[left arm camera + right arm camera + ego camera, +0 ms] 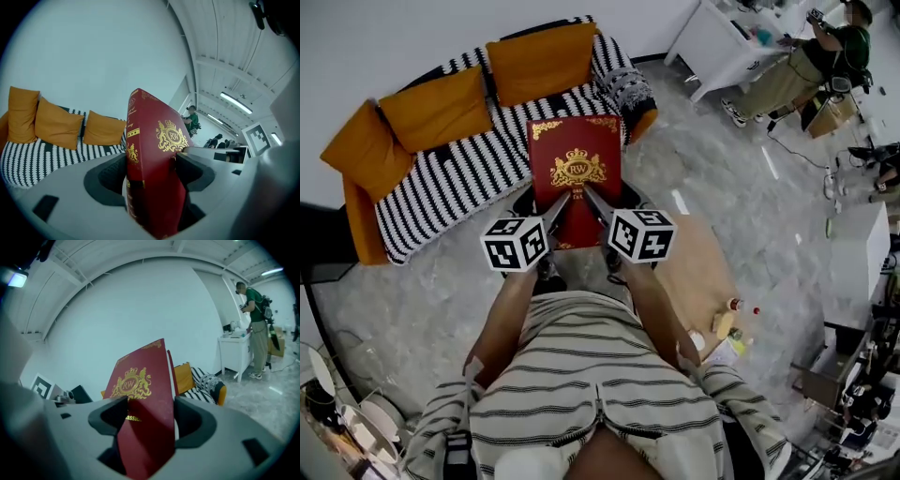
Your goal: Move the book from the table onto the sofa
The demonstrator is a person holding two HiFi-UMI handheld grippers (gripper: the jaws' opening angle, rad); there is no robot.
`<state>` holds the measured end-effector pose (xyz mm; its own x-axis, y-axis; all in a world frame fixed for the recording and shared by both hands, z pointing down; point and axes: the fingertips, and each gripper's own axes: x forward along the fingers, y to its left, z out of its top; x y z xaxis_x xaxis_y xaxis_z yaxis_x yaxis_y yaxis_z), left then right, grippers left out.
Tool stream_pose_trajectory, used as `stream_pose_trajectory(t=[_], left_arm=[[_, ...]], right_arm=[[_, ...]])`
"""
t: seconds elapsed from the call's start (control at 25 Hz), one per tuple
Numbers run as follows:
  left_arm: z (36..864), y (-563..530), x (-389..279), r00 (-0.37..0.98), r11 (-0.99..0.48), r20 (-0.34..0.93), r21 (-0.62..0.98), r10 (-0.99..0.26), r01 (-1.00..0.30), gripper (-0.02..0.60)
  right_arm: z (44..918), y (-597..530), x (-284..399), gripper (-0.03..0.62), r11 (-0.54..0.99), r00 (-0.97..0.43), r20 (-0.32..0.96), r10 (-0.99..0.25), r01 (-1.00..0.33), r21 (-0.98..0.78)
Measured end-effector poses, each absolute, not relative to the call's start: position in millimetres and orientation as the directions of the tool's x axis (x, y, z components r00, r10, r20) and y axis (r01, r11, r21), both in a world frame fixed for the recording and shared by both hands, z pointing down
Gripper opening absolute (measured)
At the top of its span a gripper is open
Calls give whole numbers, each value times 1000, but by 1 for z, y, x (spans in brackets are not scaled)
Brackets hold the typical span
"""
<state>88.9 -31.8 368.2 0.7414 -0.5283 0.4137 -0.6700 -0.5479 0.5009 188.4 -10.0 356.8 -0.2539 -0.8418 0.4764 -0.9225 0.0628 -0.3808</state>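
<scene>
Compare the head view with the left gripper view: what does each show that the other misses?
Only the head view: the wooden table at the person's right, with small items on it, and both grippers, left and right, on the book's near edge.
Only the left gripper view: the spine, the ceiling lights, and that gripper's fingers pressed on the book.
Both: the red book, the striped sofa with orange cushions, and a person in green at a white desk.
</scene>
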Motion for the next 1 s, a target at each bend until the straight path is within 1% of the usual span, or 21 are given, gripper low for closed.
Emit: stream_pose_trajectory(t=[0.4, 0.68, 1.0], left_arm=[[374, -99, -12, 649, -443, 435, 488, -624, -752, 337], [382, -126, -89, 561, -337, 453, 483, -693, -808, 337], [384, -134, -144, 455, -215, 468, 480, -757, -851, 337]], right_arm=[[366, -92, 90, 314, 187, -381, 474, -794, -895, -406], [375, -132, 14, 314, 292, -484, 483, -730, -859, -420], [378, -154, -43, 314, 397, -581, 488, -651, -809, -434]])
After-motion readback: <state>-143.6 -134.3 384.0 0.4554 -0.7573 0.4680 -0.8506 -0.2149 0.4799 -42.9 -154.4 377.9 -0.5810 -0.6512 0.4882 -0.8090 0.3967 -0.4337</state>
